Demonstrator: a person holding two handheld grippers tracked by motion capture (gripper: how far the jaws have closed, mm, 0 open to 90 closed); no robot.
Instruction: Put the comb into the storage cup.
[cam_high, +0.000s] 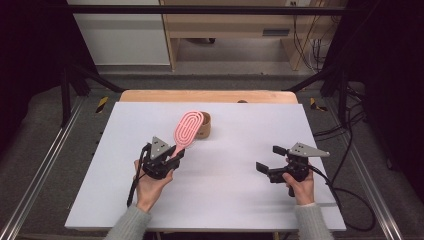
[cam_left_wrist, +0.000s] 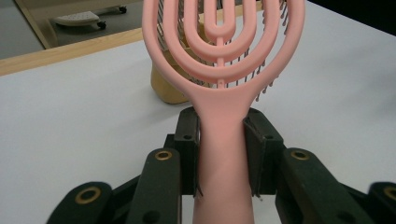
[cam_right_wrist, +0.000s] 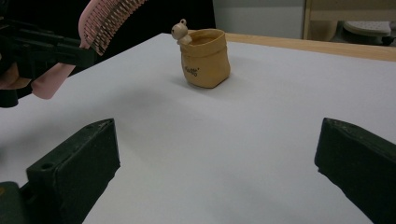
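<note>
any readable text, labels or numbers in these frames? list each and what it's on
Tan pouch: small dark print on its front, too blurred to read.
Pink hairbrush, left gripper, right gripper, white table: no text seen.
Nothing legible in the background.

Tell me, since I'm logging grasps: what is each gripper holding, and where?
Left gripper clamps the pink hairbrush by its handle; right gripper holds nothing.
</note>
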